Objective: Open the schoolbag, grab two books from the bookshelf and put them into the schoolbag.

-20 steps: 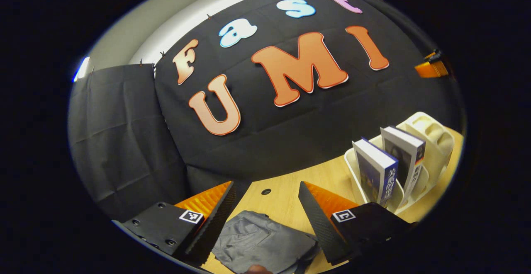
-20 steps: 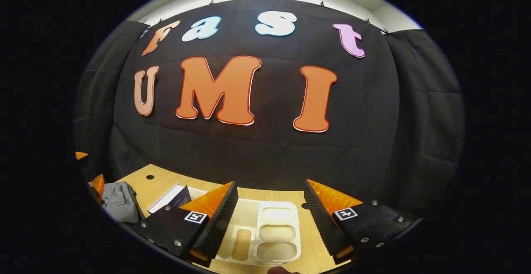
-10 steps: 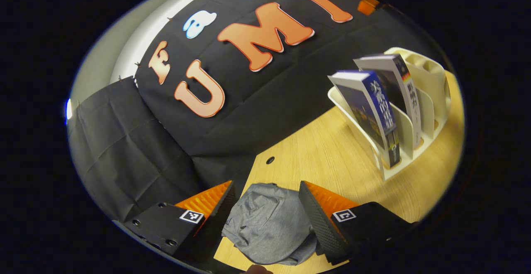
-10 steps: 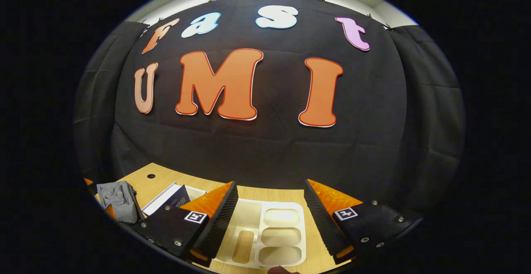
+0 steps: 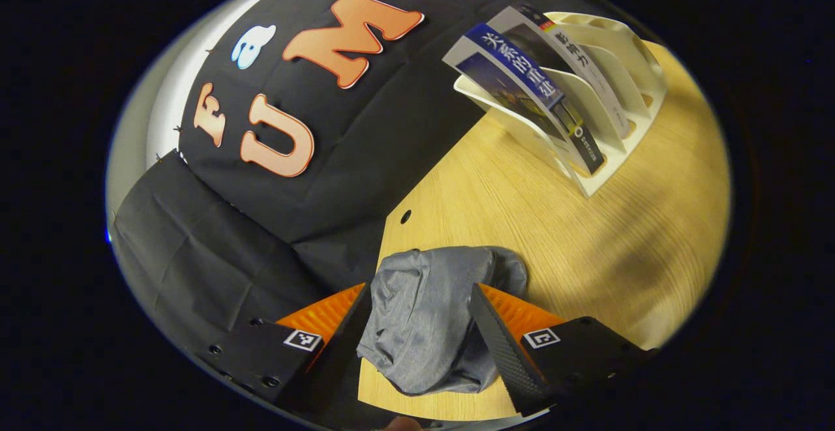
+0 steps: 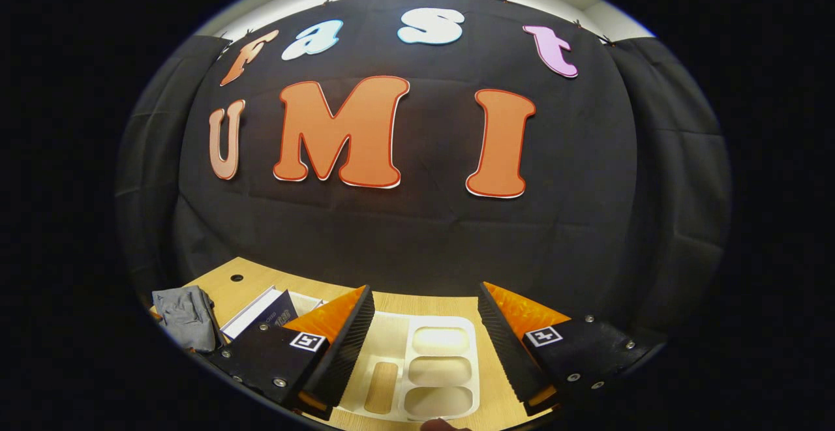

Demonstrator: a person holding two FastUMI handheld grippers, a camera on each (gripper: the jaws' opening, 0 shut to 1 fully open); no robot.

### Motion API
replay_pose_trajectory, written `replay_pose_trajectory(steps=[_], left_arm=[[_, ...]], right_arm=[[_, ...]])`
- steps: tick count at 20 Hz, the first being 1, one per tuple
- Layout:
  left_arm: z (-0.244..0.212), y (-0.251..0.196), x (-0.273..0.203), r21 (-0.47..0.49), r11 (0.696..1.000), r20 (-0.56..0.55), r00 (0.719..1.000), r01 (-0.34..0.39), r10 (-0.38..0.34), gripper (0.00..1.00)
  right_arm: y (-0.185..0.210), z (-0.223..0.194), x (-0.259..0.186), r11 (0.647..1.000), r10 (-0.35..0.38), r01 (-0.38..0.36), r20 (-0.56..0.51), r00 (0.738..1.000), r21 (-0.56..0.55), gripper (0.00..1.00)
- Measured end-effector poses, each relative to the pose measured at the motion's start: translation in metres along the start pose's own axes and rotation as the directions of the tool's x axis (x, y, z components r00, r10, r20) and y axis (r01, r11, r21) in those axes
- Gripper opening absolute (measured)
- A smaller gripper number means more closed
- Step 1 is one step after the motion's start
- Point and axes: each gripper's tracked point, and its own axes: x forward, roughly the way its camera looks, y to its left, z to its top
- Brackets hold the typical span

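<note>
Grey schoolbag [image 5: 427, 317] — between left gripper [image 5: 417, 333] fingers

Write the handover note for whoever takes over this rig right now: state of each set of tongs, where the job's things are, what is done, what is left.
Left tongs: open, straddling the grey schoolbag, not gripping it.
Right tongs: open, empty, above the white bookshelf.
Schoolbag lies crumpled on the wooden table; it looks shut.
Blue book and white book lean in the bookshelf's slots.
Done: nothing visible.
Left: open the bag, move both books in.
</note>
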Motion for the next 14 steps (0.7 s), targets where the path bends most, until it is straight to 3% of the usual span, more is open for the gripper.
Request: replay_pose_trajectory(steps=[5,12,14], left_arm=[[-0.037,-0.011,0.006,0.069,0.997,-0.087,0.996,0.018,-0.012,0.96],[-0.052,0.025,0.015,0.098,0.989,-0.134,0.984,-0.107,0.120,0.93],[-0.057,0.028,0.023,0.088,0.990,-0.153,0.981,-0.106,0.119,0.83]], right_arm=[[-0.002,0.001,-0.002,1.000,-0.004,0.005,0.006,1.000,-0.004,0.95],[-0.001,0.005,-0.003,1.000,0.009,-0.009,0.015,1.000,0.012,0.95],[-0.002,0.009,-0.005,1.000,0.012,-0.012,0.022,1.000,0.015,0.95]])
